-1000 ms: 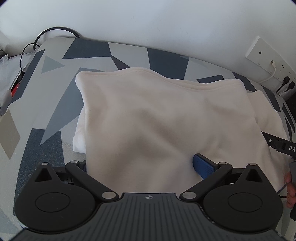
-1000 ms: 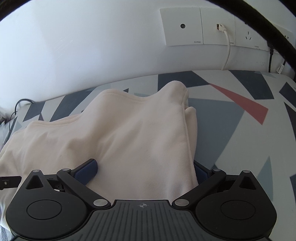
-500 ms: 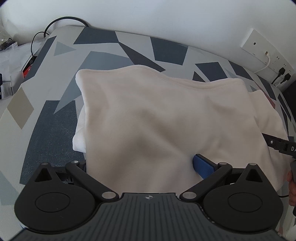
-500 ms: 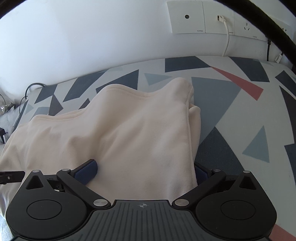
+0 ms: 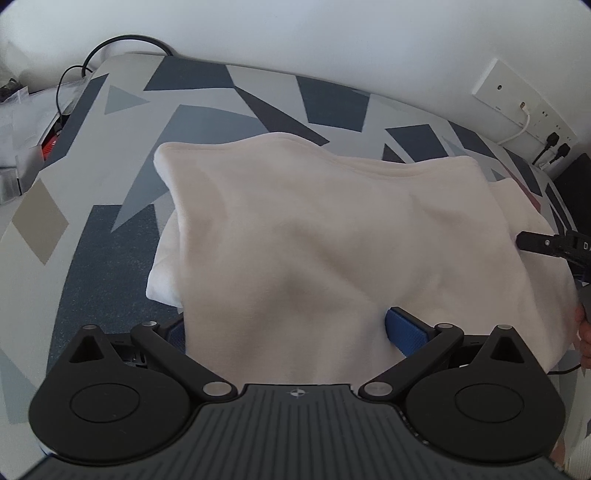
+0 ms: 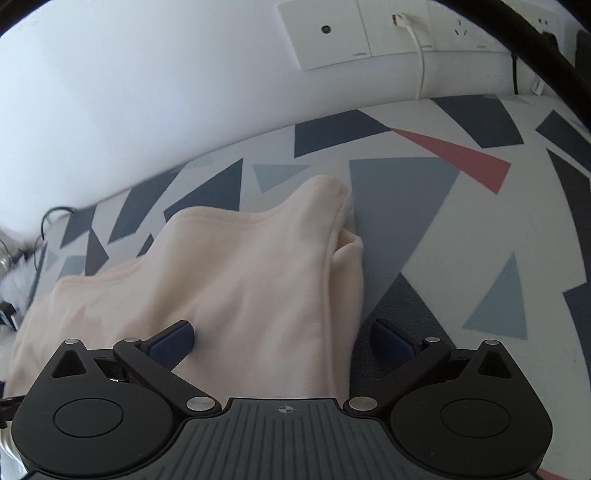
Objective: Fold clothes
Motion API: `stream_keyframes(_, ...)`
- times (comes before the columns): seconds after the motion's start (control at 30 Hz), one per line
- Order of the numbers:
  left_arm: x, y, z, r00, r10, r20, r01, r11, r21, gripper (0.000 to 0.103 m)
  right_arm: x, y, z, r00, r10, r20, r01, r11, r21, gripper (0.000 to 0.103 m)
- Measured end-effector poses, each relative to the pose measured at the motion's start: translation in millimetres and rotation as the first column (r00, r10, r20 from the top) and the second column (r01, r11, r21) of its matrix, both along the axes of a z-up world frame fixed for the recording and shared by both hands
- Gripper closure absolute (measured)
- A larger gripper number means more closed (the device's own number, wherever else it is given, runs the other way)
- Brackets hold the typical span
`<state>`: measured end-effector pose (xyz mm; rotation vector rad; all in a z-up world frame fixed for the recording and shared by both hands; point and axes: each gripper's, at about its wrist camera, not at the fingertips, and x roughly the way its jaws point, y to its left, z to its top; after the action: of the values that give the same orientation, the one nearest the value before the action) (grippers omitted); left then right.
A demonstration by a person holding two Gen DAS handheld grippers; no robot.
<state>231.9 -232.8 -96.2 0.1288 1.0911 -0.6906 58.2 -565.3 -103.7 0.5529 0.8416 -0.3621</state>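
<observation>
Garment: cream fleece garment (image 5: 332, 236), folded over itself, lies on the patterned surface (image 5: 110, 177) straight ahead of both tools; a lower layer sticks out on the left-hand side.
Left hand-held gripper (image 5: 288, 328): fingers spread wide, cloth draped between them; blue pad (image 5: 404, 328) of the right-hand finger shows, the other is mostly hidden by cloth.
Right hand-held gripper (image 6: 284, 339): spread wide, straddling the garment's right-hand edge; left-hand pad (image 6: 173, 339) on cloth, right-hand pad on bare surface. Not clamped.
Behind: white wall, socket plate (image 6: 369, 33) with a white cable (image 6: 419, 55) plugged in.
Far left of the left hand-held gripper: black cable (image 5: 110, 48).
</observation>
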Motion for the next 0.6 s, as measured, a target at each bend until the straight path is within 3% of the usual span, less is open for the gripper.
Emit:
stream_keyframes(0.37,0.0,-13.5,-0.4,0.998,0.068,0.014,-0.068,0.996,0.050,0.000,13.8,16.3,-3.7,0.998,0.062,0.015,-0.062,0.997,-0.047,0.001)
stream_keyframes(0.53,-1.6,-11.8,-0.9,0.996,0.084,0.003,-0.084,0.996,0.025,0.001,25.7,38.4,-2.9,0.988,0.152,-0.016,-0.153,0.985,-0.076,0.001)
stream_keyframes(0.6,-4.0,-11.9,-0.1,0.995,0.102,-0.001,-0.102,0.995,0.012,0.004,27.8,47.5,-2.1,0.983,0.179,-0.024,-0.181,0.979,-0.098,0.005)
